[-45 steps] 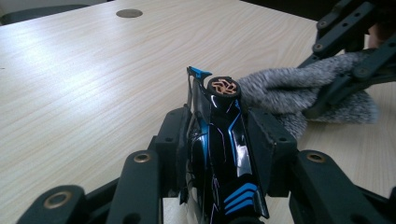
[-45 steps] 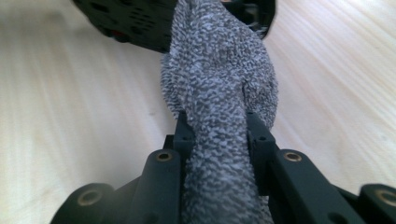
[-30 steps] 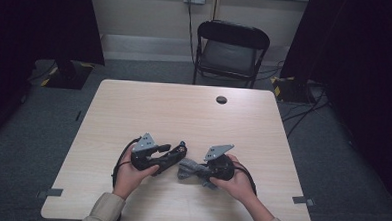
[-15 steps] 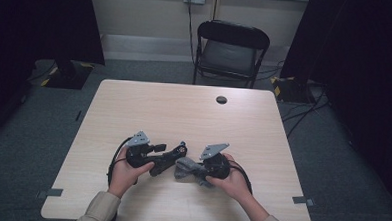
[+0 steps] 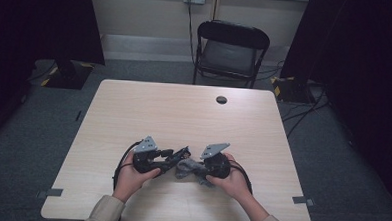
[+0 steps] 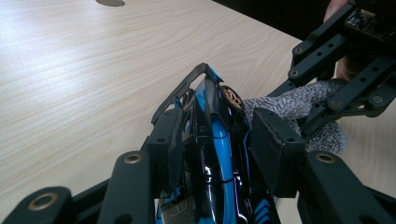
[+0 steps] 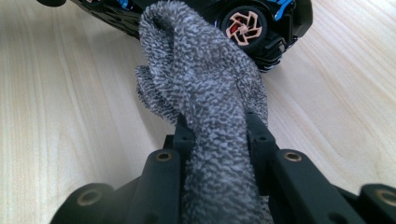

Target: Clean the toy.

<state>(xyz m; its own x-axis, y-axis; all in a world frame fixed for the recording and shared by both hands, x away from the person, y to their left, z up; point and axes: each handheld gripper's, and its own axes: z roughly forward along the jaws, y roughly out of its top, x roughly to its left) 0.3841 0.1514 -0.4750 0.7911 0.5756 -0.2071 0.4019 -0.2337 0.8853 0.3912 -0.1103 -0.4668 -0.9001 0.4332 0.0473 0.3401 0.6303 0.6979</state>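
A black and blue toy car with bronze wheels sits between the jaws of my left gripper, which is shut on its body. My right gripper is shut on a bunched grey cloth. The cloth's free end presses against the car by one wheel. In the high view both hands meet near the table's front middle: left gripper with the car at the left, right gripper with the cloth at the right. The left gripper view has the right gripper at upper right, on the cloth.
The pale wooden table has a small black round cap near its far edge. A black folding chair stands behind the table. Cables trail from both grippers toward the front edge.
The left hand with the car has shifted only slightly. The right hand with the cloth has kept still.
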